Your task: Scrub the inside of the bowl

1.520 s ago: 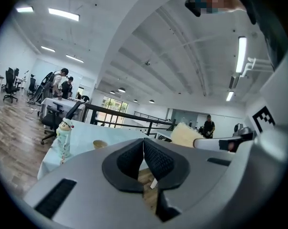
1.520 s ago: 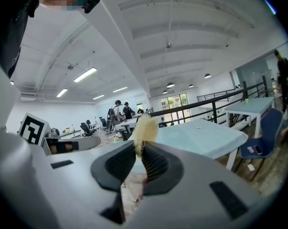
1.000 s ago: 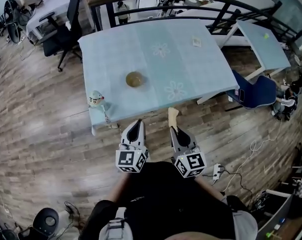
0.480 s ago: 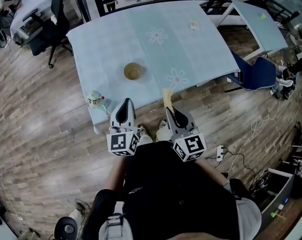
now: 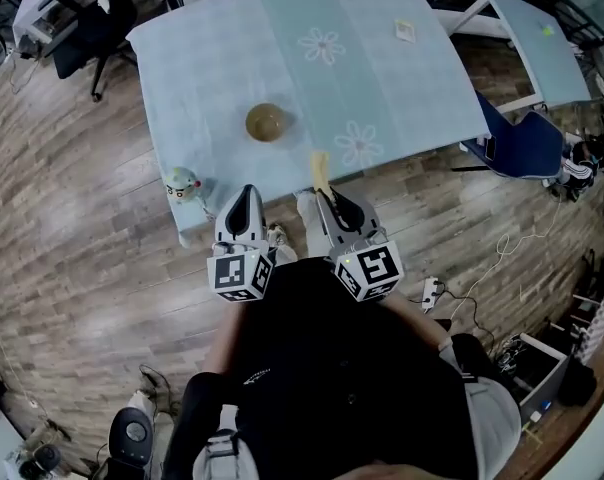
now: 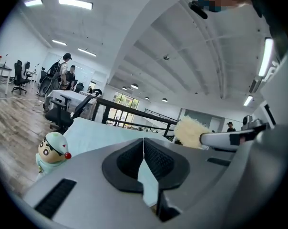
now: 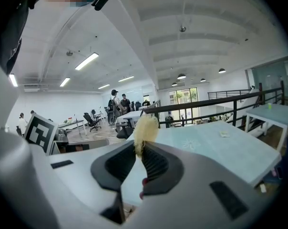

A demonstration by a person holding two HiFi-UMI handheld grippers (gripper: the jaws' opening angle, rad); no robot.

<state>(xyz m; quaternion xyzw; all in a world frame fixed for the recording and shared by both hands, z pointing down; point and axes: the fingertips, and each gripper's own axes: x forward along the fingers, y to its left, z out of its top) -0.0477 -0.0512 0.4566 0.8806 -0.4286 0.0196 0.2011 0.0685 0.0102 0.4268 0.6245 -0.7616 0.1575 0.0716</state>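
Observation:
A small brown bowl (image 5: 265,123) stands on the pale blue tablecloth (image 5: 382,88), near the table's front edge. Both grippers hang short of that edge, over the wooden floor. My left gripper (image 5: 244,196) (image 6: 143,144) is shut with nothing between its pads. My right gripper (image 5: 328,196) (image 7: 138,151) is shut on a fluffy yellow scrubber (image 5: 319,167) (image 7: 145,129), whose tuft sticks out past the fingertips toward the table. The scrubber (image 6: 188,131) also shows at the right of the left gripper view. The bowl is apart from both grippers.
A small toy figure (image 5: 181,182) (image 6: 52,149) sits at the table's front left corner. A white card (image 5: 405,31) lies far right on the cloth. A blue chair (image 5: 522,148) stands right of the table, black office chairs (image 5: 82,28) to its left. A power strip (image 5: 429,290) lies on the floor.
The person has stepped closer to the table, bringing both grippers nearer its front edge. The bowl has stayed in place. Both grippers have stayed shut, the right one still on the scrubber.

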